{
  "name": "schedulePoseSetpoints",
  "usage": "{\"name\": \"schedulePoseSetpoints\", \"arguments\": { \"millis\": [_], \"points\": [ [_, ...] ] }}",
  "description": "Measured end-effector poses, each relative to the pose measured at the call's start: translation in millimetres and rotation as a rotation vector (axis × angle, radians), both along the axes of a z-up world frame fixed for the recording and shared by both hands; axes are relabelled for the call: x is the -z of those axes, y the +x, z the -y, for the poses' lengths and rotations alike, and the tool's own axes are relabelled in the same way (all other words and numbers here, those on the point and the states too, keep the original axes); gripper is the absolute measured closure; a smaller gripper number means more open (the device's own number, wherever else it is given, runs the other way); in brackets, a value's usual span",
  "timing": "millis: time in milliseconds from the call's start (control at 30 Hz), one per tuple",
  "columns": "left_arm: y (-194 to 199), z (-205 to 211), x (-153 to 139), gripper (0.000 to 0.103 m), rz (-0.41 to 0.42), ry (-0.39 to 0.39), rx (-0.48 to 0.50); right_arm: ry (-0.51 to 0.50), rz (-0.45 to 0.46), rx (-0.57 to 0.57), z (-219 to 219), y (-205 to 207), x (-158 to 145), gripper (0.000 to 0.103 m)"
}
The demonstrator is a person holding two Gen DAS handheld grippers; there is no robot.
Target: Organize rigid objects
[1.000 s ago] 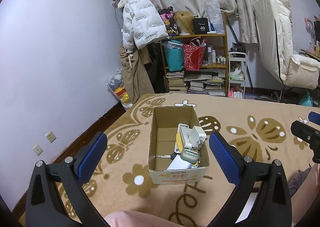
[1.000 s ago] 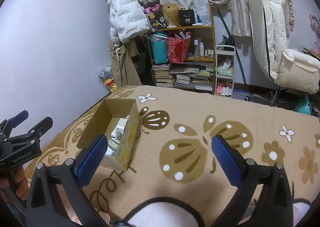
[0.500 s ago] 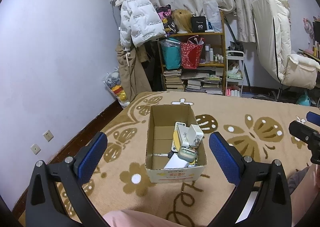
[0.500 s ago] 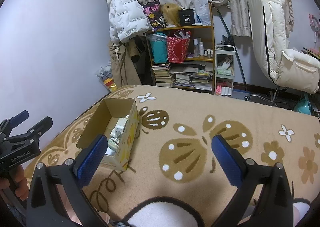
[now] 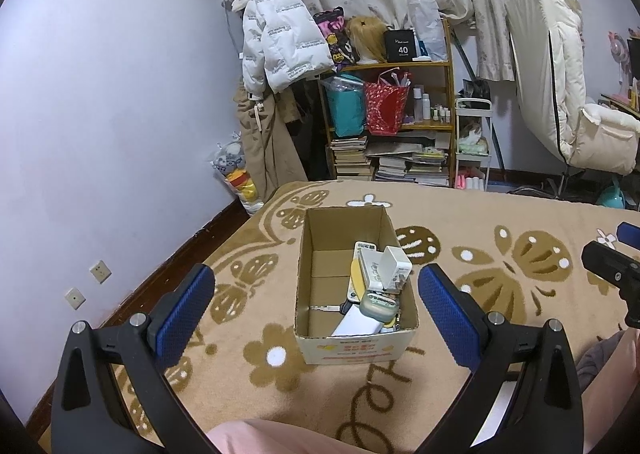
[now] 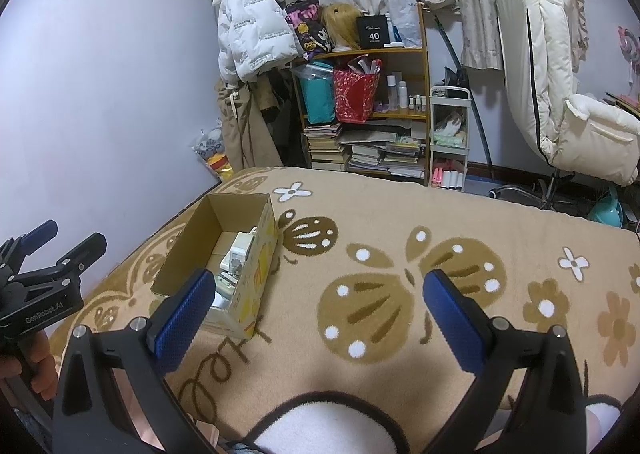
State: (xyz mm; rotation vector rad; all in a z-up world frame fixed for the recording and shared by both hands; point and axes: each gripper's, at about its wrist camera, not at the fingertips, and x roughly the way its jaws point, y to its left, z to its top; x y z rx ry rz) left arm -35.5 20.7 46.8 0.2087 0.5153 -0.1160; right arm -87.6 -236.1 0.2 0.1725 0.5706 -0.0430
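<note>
An open cardboard box (image 5: 308,286) stands on the tan patterned blanket (image 5: 480,221). Inside it lie several rigid items: a white charger block (image 5: 394,268), a yellow-and-white flat pack (image 5: 362,268), a pale green case (image 5: 378,304) and a white card (image 5: 356,326). My left gripper (image 5: 316,306) is open and empty, hovering just in front of the box. My right gripper (image 6: 320,310) is open and empty over the blanket, to the right of the box (image 6: 180,246), which shows at the left of the right wrist view.
A purple wall (image 5: 100,113) runs along the left. A bookshelf (image 5: 400,125) with books and bags, a hanging white jacket (image 5: 280,41) and a cream recliner (image 5: 560,93) stand beyond the bed's far edge. The other gripper (image 6: 40,286) shows at the left of the right wrist view.
My left gripper has drawn back and up from the box a little, so the box looks smaller and farther. The right gripper has barely moved.
</note>
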Motion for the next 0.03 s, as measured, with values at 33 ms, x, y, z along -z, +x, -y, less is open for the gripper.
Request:
{"name": "schedulePoseSetpoints", "arguments": {
  "millis": [33],
  "points": [
    [0.3,-0.2,-0.4,0.002,-0.002,-0.001,0.000,0.002,0.000,0.000,0.4,-0.3,0.4,0.000]
  ]
}}
